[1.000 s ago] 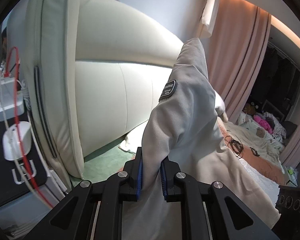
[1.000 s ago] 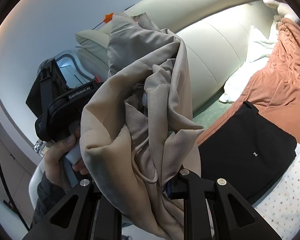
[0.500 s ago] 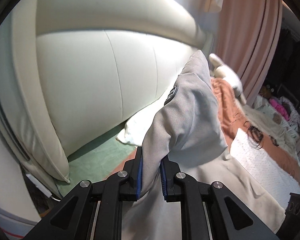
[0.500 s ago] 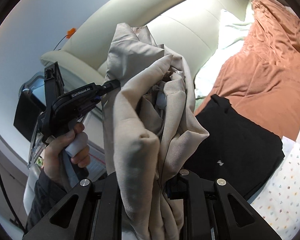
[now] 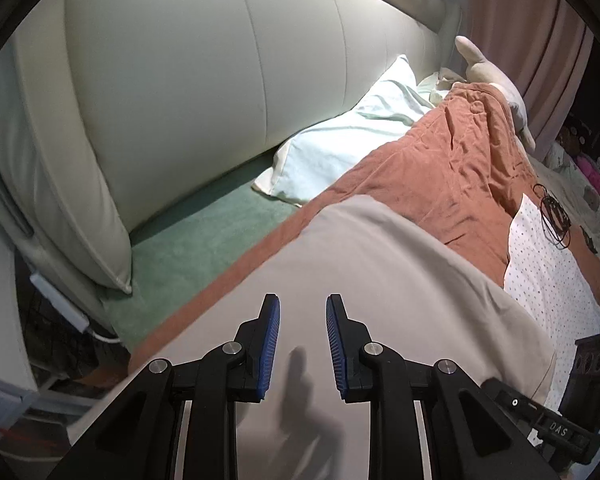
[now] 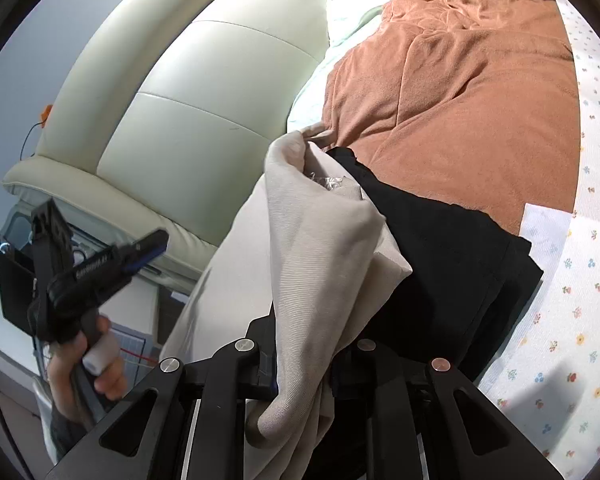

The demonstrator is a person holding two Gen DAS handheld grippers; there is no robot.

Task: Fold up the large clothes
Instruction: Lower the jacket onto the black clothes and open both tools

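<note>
Cream padded headboard (image 5: 204, 92) fills the upper left of the left wrist view, with a pale pillow (image 5: 348, 140) and a rust-coloured blanket (image 5: 452, 168) running off toward the upper right of the bed. Left gripper (image 5: 302, 322) hangs over the beige garment (image 5: 380, 280), blue-padded fingers (image 5: 271, 332) parted with nothing between them, their shadow on the cloth spread across the lower middle of the frame. Over in the right wrist view, the right gripper (image 6: 304, 372) is clamped on a bunched fold of that same beige garment (image 6: 320, 248), which rises through the centre of the frame, partly covering a black garment (image 6: 452, 256) lying on the blanket. At lower left, a hand (image 6: 86, 372) grips the left gripper's handle.
</note>
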